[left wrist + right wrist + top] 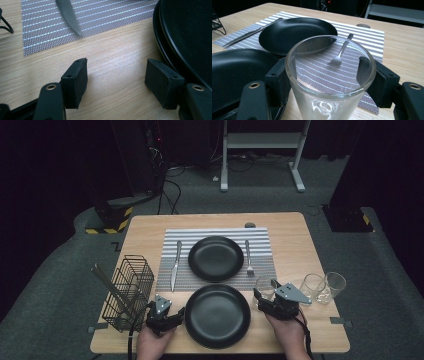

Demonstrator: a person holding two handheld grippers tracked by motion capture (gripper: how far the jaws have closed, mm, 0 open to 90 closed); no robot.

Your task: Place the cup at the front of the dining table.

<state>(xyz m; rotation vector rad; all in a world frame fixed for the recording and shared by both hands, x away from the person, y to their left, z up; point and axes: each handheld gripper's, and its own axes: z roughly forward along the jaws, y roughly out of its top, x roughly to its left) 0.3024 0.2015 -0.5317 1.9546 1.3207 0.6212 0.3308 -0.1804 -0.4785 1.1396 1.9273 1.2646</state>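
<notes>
The right tool (264,296) stood at about 4 o'clock on the wooden surface (295,245), its jaws set around a clear glass (329,82). In the right gripper view both black pads lay against the glass wall just below the rim, one on each side, so the tool gripped the upright glass, which stood on the surface just beside the near black plate (217,316), at its 2 o'clock. Two more glasses (325,286) stood at 3 o'clock from the held one, close together near the right edge.

The left tool (170,312) rested at about 8 o'clock, just beside the near plate's left rim. In the left gripper view its jaws stood wide apart over bare wood with nothing between them; one pad lay close to the plate's rim, though whether it touched could not be told.

A striped placemat (260,237) lay toward 12 o'clock, carrying a second black plate (216,258) at its middle, a knife (175,265) at the plate's 9 o'clock and a fork (248,256) at its 3 o'clock. A black wire basket (131,290) stood at the 9 o'clock side of the surface, near the left tool.
</notes>
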